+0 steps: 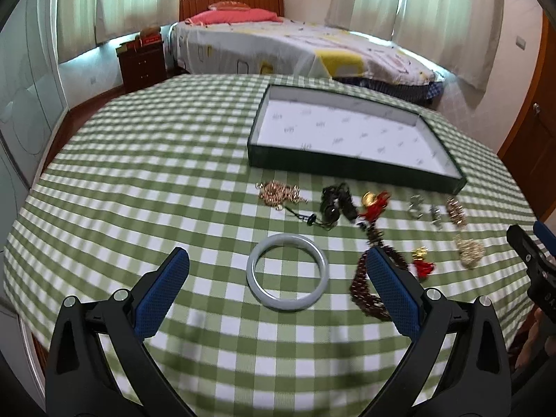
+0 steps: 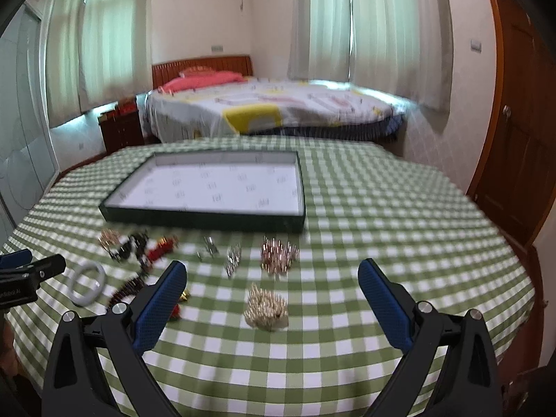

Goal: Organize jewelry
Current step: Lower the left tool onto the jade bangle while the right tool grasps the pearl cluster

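A dark green tray (image 1: 347, 170) (image 2: 208, 220) with a white lining sits empty on the checked table. Jewelry lies in front of it: a pale grey bangle (image 1: 255, 288) (image 2: 77, 299), a gold chain pile (image 1: 278, 193), black beads (image 1: 335, 203), red tassel charms (image 1: 373, 205) (image 2: 160, 248), dark red beads (image 1: 361, 281), silver pieces (image 1: 422, 208) (image 2: 232, 259), a rose-gold pile (image 2: 278, 253) and a pale gold pile (image 2: 266, 307). My left gripper (image 1: 278, 260) is open above the bangle. My right gripper (image 2: 272, 272) is open over the pale gold pile.
The green-and-white checked cloth (image 1: 139, 191) covers a round table. Behind it stand a bed (image 1: 295, 45), a dark wooden nightstand (image 1: 142, 62) and curtained windows. A wooden door (image 2: 514, 160) is on the right. The right gripper's body (image 1: 535, 264) shows at the left view's edge.
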`<state>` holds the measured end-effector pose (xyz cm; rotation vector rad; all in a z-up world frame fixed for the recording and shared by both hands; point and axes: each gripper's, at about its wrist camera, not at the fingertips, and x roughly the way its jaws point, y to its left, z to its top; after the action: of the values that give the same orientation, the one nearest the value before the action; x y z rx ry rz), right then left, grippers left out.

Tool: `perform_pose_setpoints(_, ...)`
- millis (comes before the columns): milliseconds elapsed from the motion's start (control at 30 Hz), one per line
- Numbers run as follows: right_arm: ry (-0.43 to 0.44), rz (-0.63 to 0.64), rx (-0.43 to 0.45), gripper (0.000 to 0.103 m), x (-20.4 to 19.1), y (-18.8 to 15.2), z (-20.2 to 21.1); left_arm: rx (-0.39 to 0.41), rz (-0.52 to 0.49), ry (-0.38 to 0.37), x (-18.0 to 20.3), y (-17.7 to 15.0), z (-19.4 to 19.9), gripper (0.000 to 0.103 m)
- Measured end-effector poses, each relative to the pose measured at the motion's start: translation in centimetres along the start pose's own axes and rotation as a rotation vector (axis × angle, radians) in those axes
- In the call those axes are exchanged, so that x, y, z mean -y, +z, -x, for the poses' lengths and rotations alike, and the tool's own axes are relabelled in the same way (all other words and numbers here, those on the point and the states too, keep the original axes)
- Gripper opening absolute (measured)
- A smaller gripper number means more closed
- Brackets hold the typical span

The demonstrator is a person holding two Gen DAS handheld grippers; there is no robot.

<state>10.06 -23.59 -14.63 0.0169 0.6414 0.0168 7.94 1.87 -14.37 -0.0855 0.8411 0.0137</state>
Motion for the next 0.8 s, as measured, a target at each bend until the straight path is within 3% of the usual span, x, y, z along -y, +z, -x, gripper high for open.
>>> perform_pose_setpoints(267, 0.016, -0.026, -0.103, 0.096, 0.7, -1.8, -3.4, -0.076, -0.007, 0.002, -0.1, -1.0, -4.4, 0.099)
perform_pose_setpoints(533, 0.026, -0.030, -0.143, 0.096, 0.7, -2.4, -4.9, -0.038, -0.066, 0.043, 0.4, -1.7, -5.7, 0.099)
perform_pose_setpoints(800, 0.034, -0.040, -0.161, 0.096, 0.9, -3.0, -5.9, -0.009, -0.064, 0.039, 0.3, -1.9, -5.6, 0.099)
